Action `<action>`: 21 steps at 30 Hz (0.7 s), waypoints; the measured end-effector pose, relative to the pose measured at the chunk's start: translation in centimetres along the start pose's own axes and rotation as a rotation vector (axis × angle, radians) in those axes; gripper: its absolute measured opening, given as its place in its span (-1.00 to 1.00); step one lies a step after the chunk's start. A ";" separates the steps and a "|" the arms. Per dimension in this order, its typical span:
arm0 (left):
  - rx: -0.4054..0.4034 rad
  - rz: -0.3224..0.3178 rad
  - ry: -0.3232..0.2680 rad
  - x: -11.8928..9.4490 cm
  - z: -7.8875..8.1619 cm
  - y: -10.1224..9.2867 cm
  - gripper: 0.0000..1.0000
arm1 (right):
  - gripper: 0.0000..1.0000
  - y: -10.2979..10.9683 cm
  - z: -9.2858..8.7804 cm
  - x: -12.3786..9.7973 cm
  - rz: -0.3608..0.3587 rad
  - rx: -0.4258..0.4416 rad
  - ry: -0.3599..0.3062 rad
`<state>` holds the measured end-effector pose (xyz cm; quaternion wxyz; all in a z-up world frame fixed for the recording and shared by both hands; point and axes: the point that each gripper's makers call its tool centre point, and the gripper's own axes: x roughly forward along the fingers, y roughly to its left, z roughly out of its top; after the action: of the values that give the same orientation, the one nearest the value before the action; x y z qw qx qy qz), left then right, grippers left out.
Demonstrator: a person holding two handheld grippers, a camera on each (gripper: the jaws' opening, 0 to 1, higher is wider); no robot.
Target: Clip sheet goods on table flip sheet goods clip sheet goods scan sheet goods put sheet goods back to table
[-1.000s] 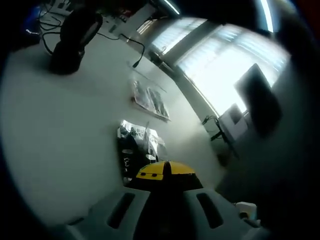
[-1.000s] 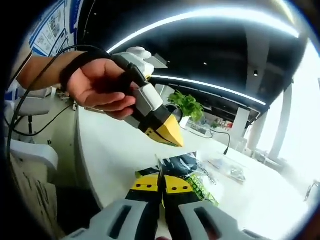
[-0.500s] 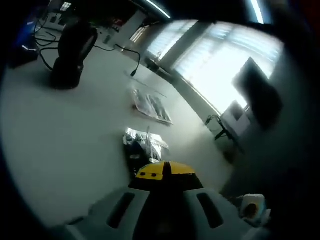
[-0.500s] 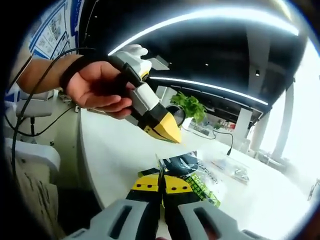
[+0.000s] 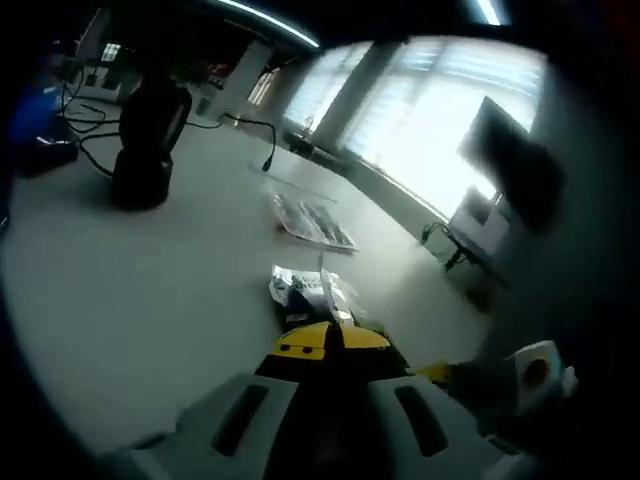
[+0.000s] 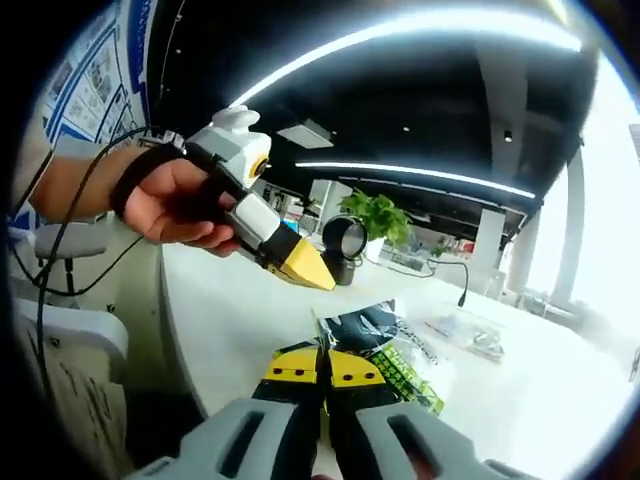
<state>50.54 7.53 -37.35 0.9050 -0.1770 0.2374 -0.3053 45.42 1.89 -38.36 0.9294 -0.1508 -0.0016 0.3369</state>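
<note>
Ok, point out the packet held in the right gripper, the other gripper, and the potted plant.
packet (image 6: 385, 345), right gripper view, dark printed face.
left gripper (image 6: 320, 283), right gripper view, yellow tip.
right gripper (image 6: 322, 362), right gripper view, between yellow tips.
potted plant (image 6: 378, 215), right gripper view, green leaves.

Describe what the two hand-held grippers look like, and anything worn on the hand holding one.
The right hand-held gripper has pale grey arms with dark slots and yellow tips on black bases. The left hand-held gripper has a white-grey body, black band and yellow pointed tip. The hand wears a black wrist strap with a thin black cable.
</note>
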 end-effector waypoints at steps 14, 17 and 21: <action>0.208 0.054 -0.064 -0.6 0.0 2.2 -0.99 | -1.00 -0.8 1.0 -0.4 -0.009 0.016 -0.034; 0.248 0.047 -0.089 -0.8 -0.1 2.4 -0.91 | -1.00 -0.9 1.2 -0.5 -0.013 0.012 -0.039; 0.406 0.064 -0.119 -1.0 0.0 2.5 -0.82 | -1.00 -1.1 1.3 -0.7 -0.017 0.015 -0.045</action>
<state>51.05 10.05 -38.22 0.9438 -0.0011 0.1226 -0.3071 45.40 1.01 -36.73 0.9330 -0.1363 -0.0212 0.3325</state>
